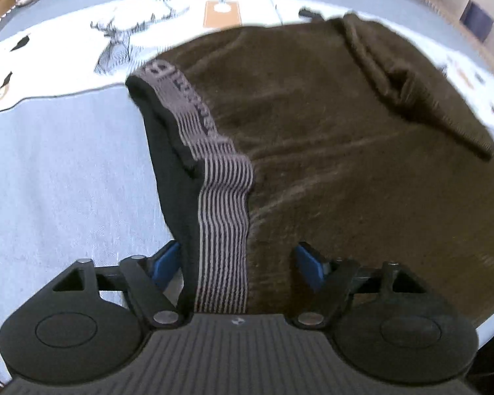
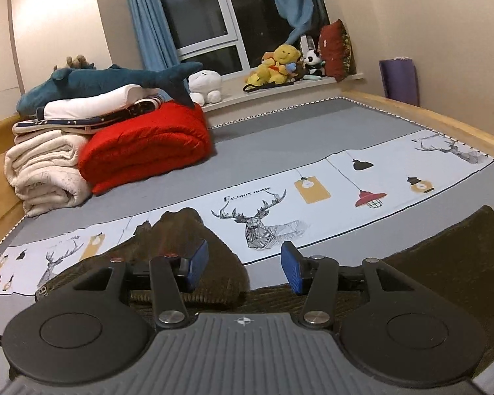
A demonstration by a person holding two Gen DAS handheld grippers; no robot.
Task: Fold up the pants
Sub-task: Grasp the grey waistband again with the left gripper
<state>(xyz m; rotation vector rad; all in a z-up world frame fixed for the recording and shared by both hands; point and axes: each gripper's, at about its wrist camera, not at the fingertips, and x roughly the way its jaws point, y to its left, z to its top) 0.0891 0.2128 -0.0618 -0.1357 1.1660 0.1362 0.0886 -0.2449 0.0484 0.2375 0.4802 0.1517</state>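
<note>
Blue pads spread wide on the left gripper, the striped waistband of the pants running up between them, pads not pressing on it. The right gripper stands about half open, nothing between its pads, only the dark fabric lying under and beyond them. The pants lie spread on the bed sheet, their far edge reaching the deer print. This is soft, limp knit, light and drapey, likely to sag and bunch, so I'd say the firm elastic band is the place to pinch. The left gripper tips steeply down over the waistband; the right points low and nearly level across the pants toward the deer print.
</note>
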